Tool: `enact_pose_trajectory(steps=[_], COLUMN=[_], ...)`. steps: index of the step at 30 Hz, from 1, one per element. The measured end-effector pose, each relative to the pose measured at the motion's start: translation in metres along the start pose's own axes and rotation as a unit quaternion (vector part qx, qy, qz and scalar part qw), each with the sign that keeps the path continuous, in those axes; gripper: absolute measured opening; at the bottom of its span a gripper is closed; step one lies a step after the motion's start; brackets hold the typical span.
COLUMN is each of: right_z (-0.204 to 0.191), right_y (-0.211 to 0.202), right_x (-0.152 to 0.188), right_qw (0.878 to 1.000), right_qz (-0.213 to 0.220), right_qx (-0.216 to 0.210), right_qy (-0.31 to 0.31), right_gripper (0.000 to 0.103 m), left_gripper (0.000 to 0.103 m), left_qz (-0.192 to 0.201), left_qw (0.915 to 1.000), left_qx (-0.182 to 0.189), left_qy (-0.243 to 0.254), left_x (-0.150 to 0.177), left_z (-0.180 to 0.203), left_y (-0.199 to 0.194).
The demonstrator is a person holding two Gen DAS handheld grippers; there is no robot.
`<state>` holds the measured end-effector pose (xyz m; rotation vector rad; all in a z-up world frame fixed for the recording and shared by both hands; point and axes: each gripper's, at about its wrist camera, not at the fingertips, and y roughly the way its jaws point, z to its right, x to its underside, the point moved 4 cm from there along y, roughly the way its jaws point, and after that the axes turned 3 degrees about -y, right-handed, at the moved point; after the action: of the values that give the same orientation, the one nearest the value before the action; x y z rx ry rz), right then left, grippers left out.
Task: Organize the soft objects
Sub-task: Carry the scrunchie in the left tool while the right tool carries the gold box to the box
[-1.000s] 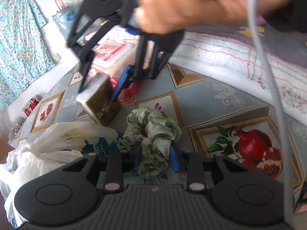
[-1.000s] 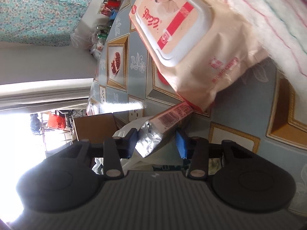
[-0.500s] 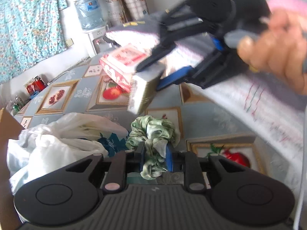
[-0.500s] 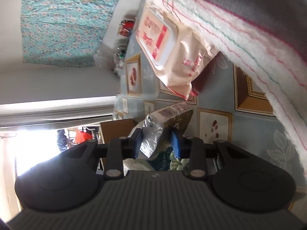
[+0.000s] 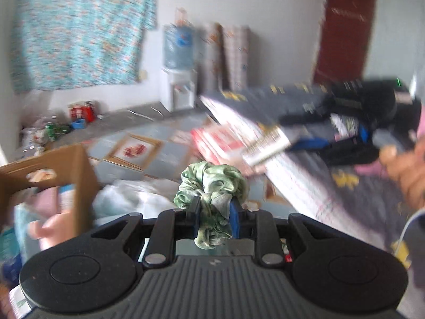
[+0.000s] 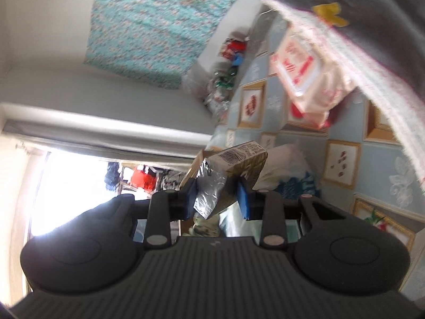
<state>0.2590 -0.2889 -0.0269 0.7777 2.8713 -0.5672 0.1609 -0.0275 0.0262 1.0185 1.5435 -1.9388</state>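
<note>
left wrist view: left gripper (image 5: pixel 214 211) clamps the scrunchie (image 5: pixel 212 186); right gripper (image 6: pixel 216 198) clamps a packet (image 6: pixel 233 170); next, likely drop both in the box (image 5: pixel 53 164) to the left.

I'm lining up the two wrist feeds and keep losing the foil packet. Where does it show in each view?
Left wrist view: the foil packet is at right of centre, blurred, gripped by the right gripper above the grey blanket.
Right wrist view: the packet is at centre, pinched between the blue pads of that gripper.
Shared landmark: the turquoise floral cloth on the wall.
</note>
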Motion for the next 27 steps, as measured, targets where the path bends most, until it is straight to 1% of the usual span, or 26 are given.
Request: enact_pose_trajectory(steps=[2,5,8,11,13,17,20,21,23,24,26,27], right_z=[-0.02,-0.046,-0.067,-0.084,-0.09,-0.093,-0.092,-0.091,-0.089,-0.088,-0.087,-0.088], right_y=[0.013,0.043,0.081,0.121,0.144,0.179,0.193,0.195,0.197,0.198,0.199,0.199], right_x=[0.014,0.038,0.063,0.088,0.103,0.126,0.132,0.132,0.13,0.129,0.126,0.125], right_qw=[0.999,0.996,0.99,0.982,0.977,0.97,0.969,0.969,0.97,0.97,0.971,0.971], right_qz=[-0.022,-0.067,-0.118,-0.167,-0.193,-0.23,-0.238,-0.238,-0.238,-0.237,-0.233,-0.233], right_qx=[-0.018,-0.045,-0.065,-0.073,-0.071,-0.057,-0.041,-0.036,-0.029,-0.024,-0.016,-0.013], right_qy=[-0.017,-0.036,-0.049,-0.056,-0.057,-0.053,-0.055,-0.054,-0.047,-0.048,-0.052,-0.053], right_gripper=[0.031,0.031,0.031,0.031,0.031,0.031,0.031,0.031,0.031,0.031,0.031,0.031], left_gripper=[0.023,0.023,0.023,0.023,0.023,0.024,0.024,0.024,0.028,0.031,0.041,0.042], left_qz=[0.026,0.055,0.061,0.051,0.038,-0.003,-0.029,-0.036,-0.051,-0.057,-0.06,-0.062], left_qw=[0.9993,0.9958,0.9907,0.9858,0.9834,0.9801,0.9768,0.9759,0.9752,0.9742,0.974,0.973], left_qx=[-0.018,-0.057,-0.097,-0.124,-0.129,-0.112,-0.117,-0.112,-0.09,-0.085,-0.08,-0.083], left_qy=[-0.02,-0.047,-0.073,-0.101,-0.122,-0.164,-0.177,-0.183,-0.196,-0.201,-0.203,-0.206], left_x=[-0.004,-0.003,0.005,0.02,0.03,0.05,0.064,0.067,0.075,0.078,0.082,0.088], left_z=[-0.018,-0.048,-0.08,-0.11,-0.128,-0.16,-0.18,-0.185,-0.193,-0.196,-0.199,-0.199], left_y=[-0.03,-0.071,-0.098,-0.11,-0.108,-0.085,-0.057,-0.048,-0.031,-0.023,-0.01,-0.007])
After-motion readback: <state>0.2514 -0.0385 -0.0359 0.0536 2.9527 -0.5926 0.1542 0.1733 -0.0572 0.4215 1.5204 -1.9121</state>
